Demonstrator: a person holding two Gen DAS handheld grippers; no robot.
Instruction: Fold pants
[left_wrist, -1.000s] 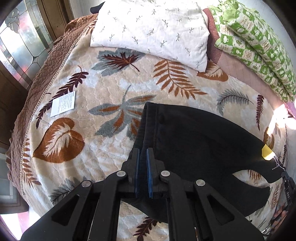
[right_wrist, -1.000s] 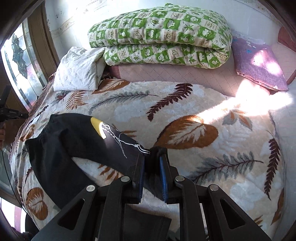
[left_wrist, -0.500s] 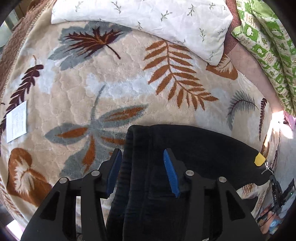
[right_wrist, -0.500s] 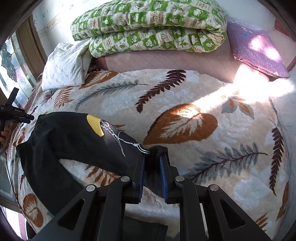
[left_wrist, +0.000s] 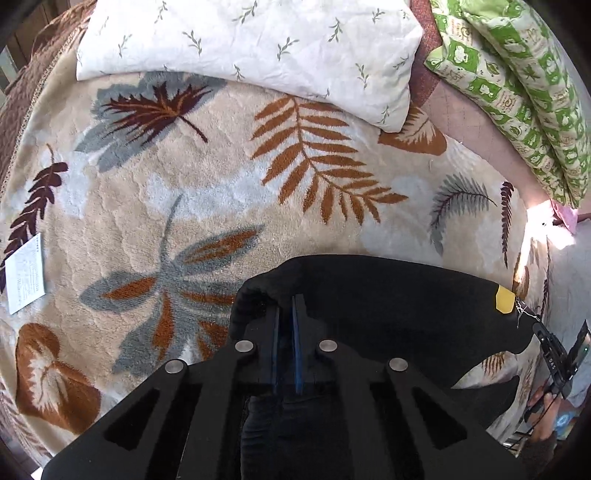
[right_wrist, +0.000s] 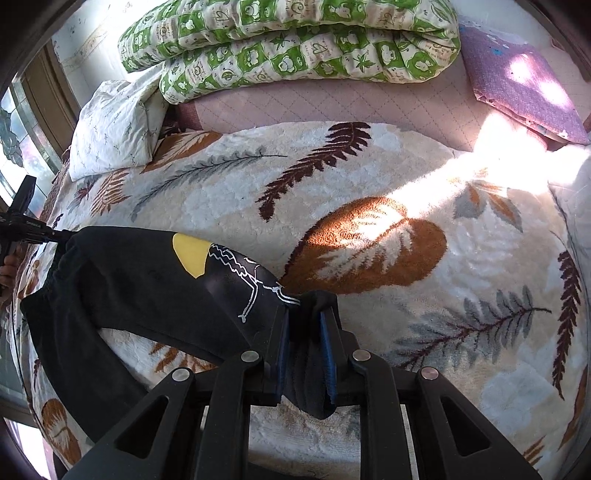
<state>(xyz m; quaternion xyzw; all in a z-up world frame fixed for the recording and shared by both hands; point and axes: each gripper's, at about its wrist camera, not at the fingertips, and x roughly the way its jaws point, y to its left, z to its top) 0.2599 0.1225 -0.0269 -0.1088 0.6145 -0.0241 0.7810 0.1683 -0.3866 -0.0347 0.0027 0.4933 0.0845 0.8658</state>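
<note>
Since both the left tool (left_wrist: 285, 310) and right tool (right_wrist: 303, 325) are clamped on the pants (right_wrist: 140, 280), the fold could be skewed by uneven pulling.

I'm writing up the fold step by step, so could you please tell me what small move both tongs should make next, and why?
Probably lift both ends together and carry them toward the white pillow. The left tongs are shut on the waistband end of the black pants, the right tongs pinch the cuff end, and the lower leg lies spread apart on the leaf blanket.
</note>
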